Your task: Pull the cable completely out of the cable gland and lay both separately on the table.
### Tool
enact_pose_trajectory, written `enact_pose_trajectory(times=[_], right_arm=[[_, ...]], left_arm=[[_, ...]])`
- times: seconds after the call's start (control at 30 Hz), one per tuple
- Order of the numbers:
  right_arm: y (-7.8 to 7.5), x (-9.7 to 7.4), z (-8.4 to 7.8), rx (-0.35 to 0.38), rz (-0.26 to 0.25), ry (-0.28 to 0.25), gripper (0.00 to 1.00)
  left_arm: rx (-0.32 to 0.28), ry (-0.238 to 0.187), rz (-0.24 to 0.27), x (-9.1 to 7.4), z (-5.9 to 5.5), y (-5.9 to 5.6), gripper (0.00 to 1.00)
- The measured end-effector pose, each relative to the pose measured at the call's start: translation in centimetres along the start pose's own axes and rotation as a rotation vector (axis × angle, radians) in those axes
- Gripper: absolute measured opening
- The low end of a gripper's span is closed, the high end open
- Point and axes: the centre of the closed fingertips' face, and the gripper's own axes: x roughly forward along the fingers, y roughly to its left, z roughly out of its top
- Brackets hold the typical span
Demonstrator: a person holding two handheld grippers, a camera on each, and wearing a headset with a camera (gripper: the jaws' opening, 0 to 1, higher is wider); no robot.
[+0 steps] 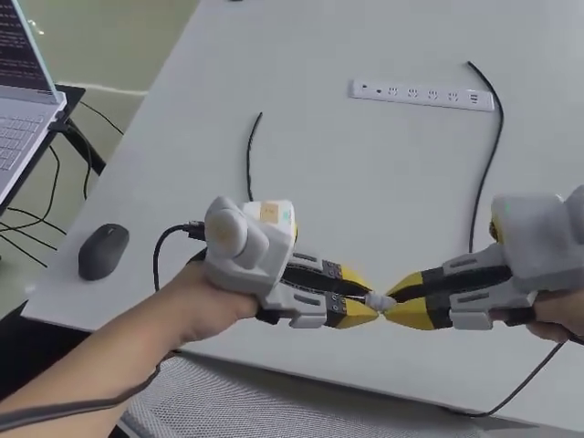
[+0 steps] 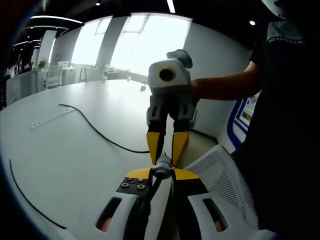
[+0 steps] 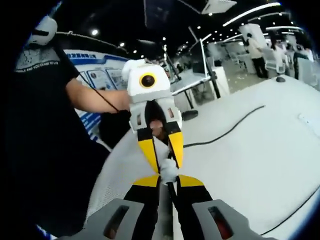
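A small white cable gland (image 1: 380, 299) is held in the air over the table's near edge, where the two grippers meet tip to tip. My left gripper (image 1: 370, 308) comes in from the left and is shut on the gland (image 2: 162, 168). A thin black cable (image 3: 172, 192) leaves the gland (image 3: 169, 172) and runs back between the jaws of my right gripper (image 3: 170, 181), which is shut on it. The right gripper (image 1: 394, 308) comes in from the right in the head view. The right gripper's yellow fingers (image 2: 155, 145) stand on either side of the gland.
On the white table (image 1: 365, 182) lie a white power strip (image 1: 424, 94), a short black cable (image 1: 250, 155) and a long black cable (image 1: 488, 164). A mouse (image 1: 102, 249) and a laptop (image 1: 23, 100) are at the left. A mesh chair (image 1: 228, 401) stands below the near edge.
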Motion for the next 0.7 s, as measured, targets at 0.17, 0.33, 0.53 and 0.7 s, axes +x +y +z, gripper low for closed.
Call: enact_pose_trajectory(times=[0.17, 0.33, 0.53, 0.7], right_arm=[[0.1, 0.6, -0.9, -0.19, -0.084, 0.089, 0.08], [-0.6, 0.4, -0.7, -0.29, -0.142, 0.104, 0.07], [-1.0, 0.5, -0.7, -0.436, -0.23, 0.128, 0.07], [-0.9, 0.6, -0.9, -0.442, -0.254, 0.129, 0.08]], left_arm=[[-0.036, 0.014, -0.003, 0.3, -0.8, -0.1, 0.15], [-0.064, -0.008, 0.009, 0.1, -0.7, 0.3, 0.15], [-0.072, -0.006, 0.018, 0.1, -0.5, 0.6, 0.15], [-0.071, 0.0, 0.027, 0.1, -0.6, 0.4, 0.15]])
